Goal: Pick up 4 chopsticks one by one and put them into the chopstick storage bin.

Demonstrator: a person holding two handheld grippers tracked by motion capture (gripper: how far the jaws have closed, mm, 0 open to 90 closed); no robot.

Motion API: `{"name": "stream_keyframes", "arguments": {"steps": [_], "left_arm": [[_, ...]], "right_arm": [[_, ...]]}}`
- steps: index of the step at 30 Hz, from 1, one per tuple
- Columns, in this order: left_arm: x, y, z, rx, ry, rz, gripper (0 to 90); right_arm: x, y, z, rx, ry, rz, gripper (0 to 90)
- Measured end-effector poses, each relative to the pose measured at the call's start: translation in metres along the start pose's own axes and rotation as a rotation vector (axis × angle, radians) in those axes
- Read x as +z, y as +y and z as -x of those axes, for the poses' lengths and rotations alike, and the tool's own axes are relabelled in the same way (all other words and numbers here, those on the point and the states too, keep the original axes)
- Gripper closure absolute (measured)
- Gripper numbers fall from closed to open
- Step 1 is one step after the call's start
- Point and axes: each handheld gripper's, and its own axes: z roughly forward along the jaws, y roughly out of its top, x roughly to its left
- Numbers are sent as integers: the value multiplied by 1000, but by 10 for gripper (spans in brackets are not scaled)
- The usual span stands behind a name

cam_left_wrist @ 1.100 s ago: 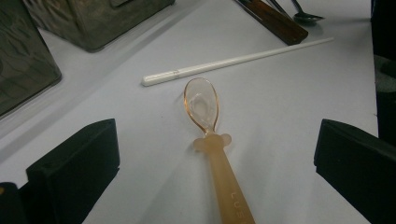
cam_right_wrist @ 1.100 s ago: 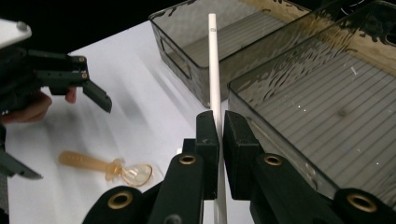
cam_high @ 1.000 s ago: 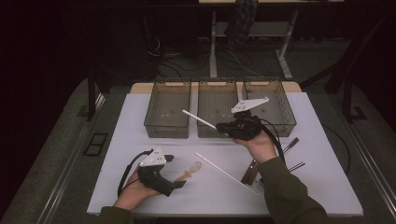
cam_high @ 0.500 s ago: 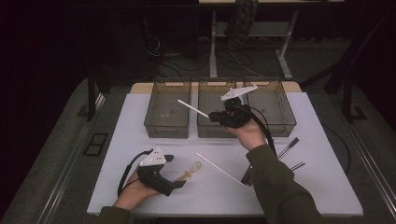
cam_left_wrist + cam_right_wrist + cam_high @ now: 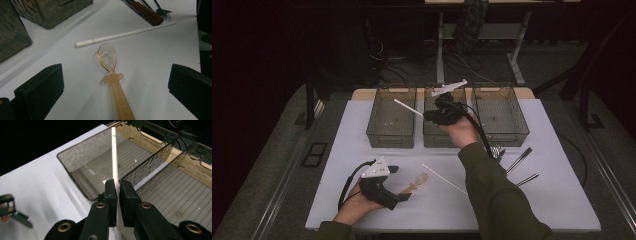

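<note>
Clamped on a white chopstick [image 5: 408, 107], the right gripper [image 5: 432, 116] has swung from the right bin to the left bin [image 5: 391, 137], seemingly for sorting, while the open left gripper [image 5: 399, 184] frames a pink spoon [image 5: 111, 75].

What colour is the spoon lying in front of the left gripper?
Translucent peach-orange; the spoon shows best in the left gripper view.

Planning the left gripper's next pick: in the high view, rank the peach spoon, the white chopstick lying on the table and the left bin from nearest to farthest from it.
From the left gripper:
1. Peach spoon, just off its jaws.
2. White chopstick, lying just beyond the spoon, to the right.
3. Left bin, at the table's far side.
</note>
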Motion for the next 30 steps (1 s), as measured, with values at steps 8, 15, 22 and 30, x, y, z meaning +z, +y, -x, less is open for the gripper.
{"name": "stream_keyframes", "arguments": {"steps": [8,15,22,30], "left_arm": [[0,0,0,4,-6,5,0],[0,0,0,0,-6,6,0],[-1,0,-1,-4,-9,15,0],[-1,0,-1,-1,-13,20,0]], "right_arm": [[28,17,1,8,-25,-23,848],[52,31,3,31,-48,-40,848],[76,42,8,53,-67,-62,848],[102,53,12,78,-80,-82,847]]}}
